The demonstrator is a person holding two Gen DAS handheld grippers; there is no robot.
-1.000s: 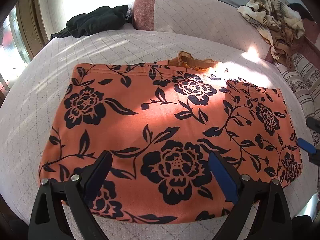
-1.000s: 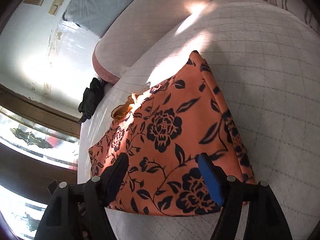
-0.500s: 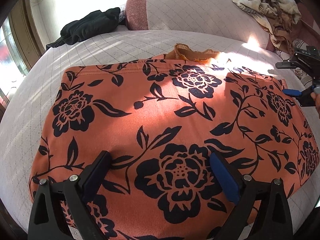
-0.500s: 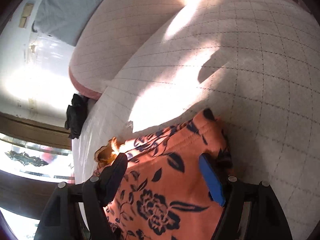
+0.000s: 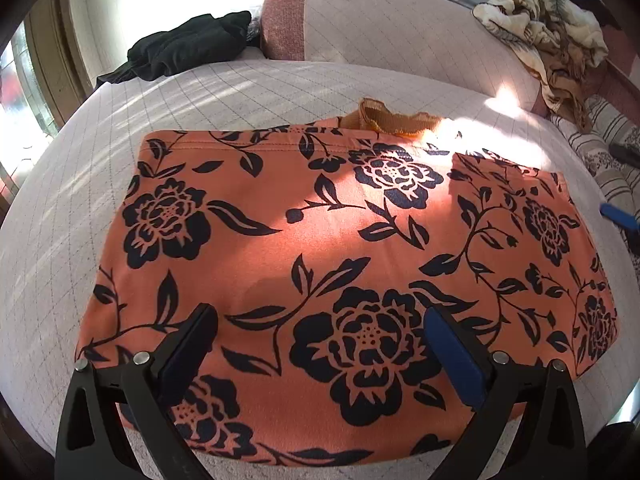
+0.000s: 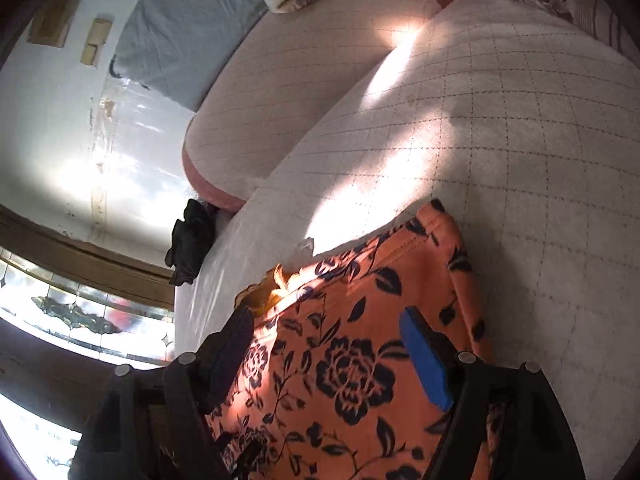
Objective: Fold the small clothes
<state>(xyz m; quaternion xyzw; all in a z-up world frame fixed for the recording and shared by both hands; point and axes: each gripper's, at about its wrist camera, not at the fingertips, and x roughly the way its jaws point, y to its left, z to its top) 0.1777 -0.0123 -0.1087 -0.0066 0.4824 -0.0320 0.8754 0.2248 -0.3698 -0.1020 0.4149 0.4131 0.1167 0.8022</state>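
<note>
A quilted cushion [image 5: 60, 208] with a grid pattern carries the work, sunlit in patches. Left view: the orange flowered cloth [image 5: 320, 240] lies flat and folded across it, a tan garment [image 5: 394, 120] showing at its far edge. My left gripper [image 5: 318, 344] hangs above the near hem, its jaws having just opened wider, holding nothing. A black garment [image 5: 188, 48] lies far left. Right view: my right gripper [image 6: 326, 352] hovers over the cloth's corner [image 6: 436, 220], jaws spread, nothing gripped.
</note>
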